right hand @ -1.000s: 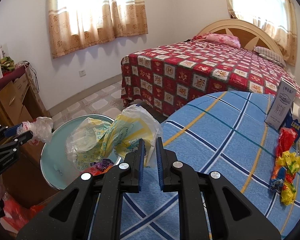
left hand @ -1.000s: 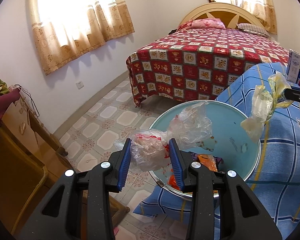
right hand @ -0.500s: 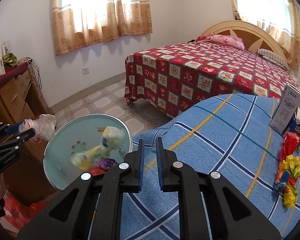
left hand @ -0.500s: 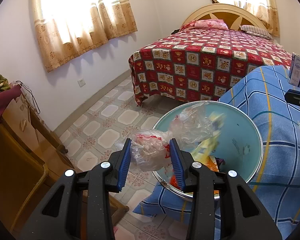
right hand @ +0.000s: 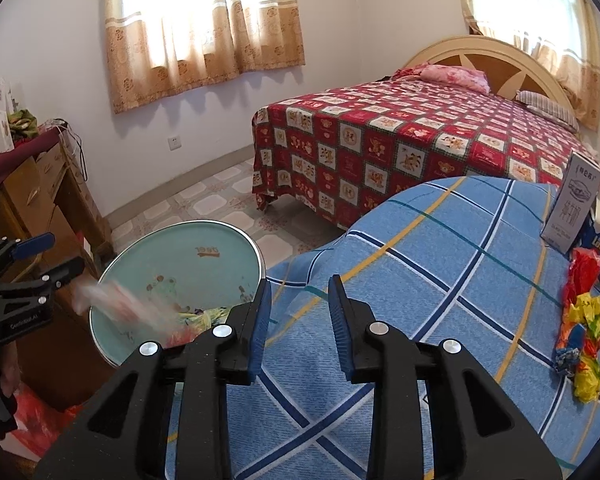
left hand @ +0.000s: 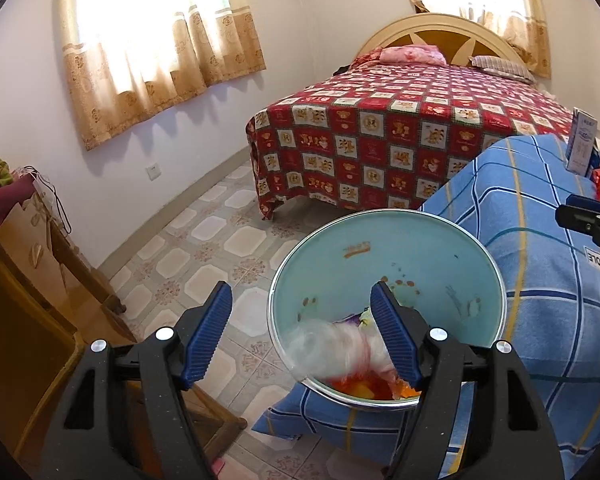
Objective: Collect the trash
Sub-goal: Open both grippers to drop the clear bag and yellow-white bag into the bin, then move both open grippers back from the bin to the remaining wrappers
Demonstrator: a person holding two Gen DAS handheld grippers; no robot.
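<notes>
A teal basin [left hand: 400, 264] with trash in its bottom stands at the edge of the blue checked table [left hand: 540, 320]. My left gripper [left hand: 300, 312] hangs over the basin's near rim, its jaws opening. A clear plastic bag [left hand: 340, 346], blurred, drops from them into the basin, close beside the right finger. My right gripper [right hand: 298, 312] is over the tablecloth [right hand: 420, 280], its jaws opening with nothing between them. In the right wrist view the basin [right hand: 188, 248] is at left, with the falling bag [right hand: 116, 304] and the left gripper [right hand: 52, 256] beside it. Colourful wrappers [right hand: 584, 320] lie on the table at right.
A white upright box [right hand: 576, 204] stands at the table's far right. A bed with a red patterned cover [left hand: 400, 132] fills the back. A wooden cabinet [left hand: 28, 280] stands left of the basin, over tiled floor [left hand: 220, 248]. Something red [right hand: 36, 420] lies low by the cabinet.
The yellow-green bag left the right gripper and fell into the basin. The left jaws have spread and the clear bag is dropping. The right jaws have parted.
</notes>
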